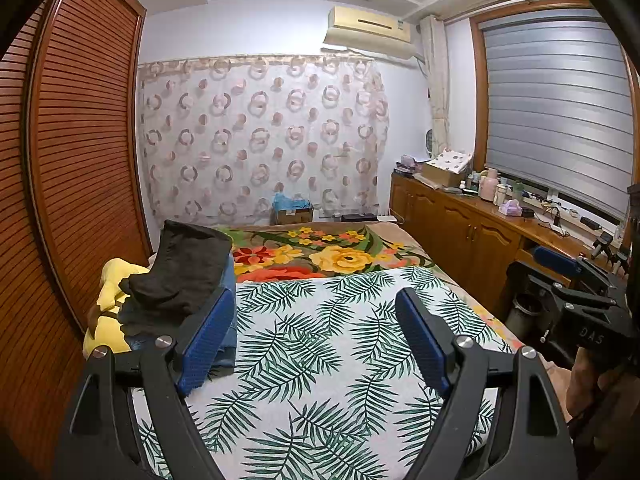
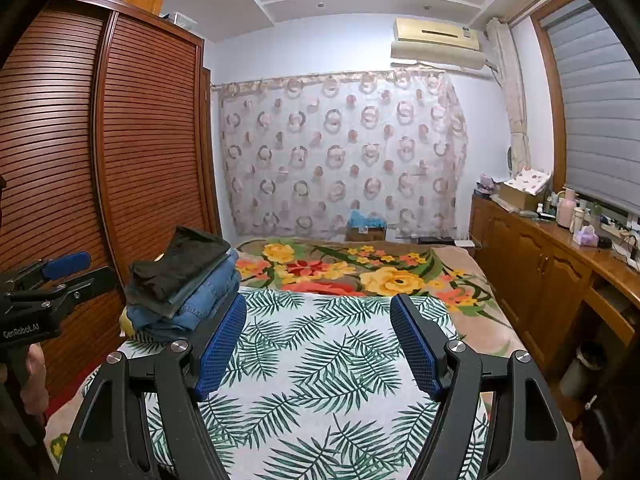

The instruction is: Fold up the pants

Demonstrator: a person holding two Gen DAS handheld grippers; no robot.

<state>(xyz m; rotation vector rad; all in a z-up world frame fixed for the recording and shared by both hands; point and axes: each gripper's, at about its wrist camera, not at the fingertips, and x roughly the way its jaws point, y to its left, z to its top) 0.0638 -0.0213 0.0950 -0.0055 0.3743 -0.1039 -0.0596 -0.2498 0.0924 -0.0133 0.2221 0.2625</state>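
Observation:
A stack of folded pants lies at the left side of the bed, with a black pair (image 1: 188,272) (image 2: 184,264) on top of blue jeans (image 1: 229,280) (image 2: 204,300). My left gripper (image 1: 315,296) stands open over the leaf-print sheet (image 1: 320,344), its left blue pad just beside the stack, with nothing between the fingers. My right gripper (image 2: 318,302) is also open and holds nothing above the same sheet (image 2: 320,344), to the right of the stack. Each gripper shows at the edge of the other's view: left gripper (image 2: 103,266), right gripper (image 1: 525,261).
A floral blanket (image 1: 344,256) covers the far half of the bed. A yellow soft item (image 1: 108,308) sits behind the stack by the slatted wardrobe (image 1: 80,160). A wooden cabinet (image 1: 472,232) with clutter runs along the right wall. A person's hand (image 2: 34,376) grips the left handle.

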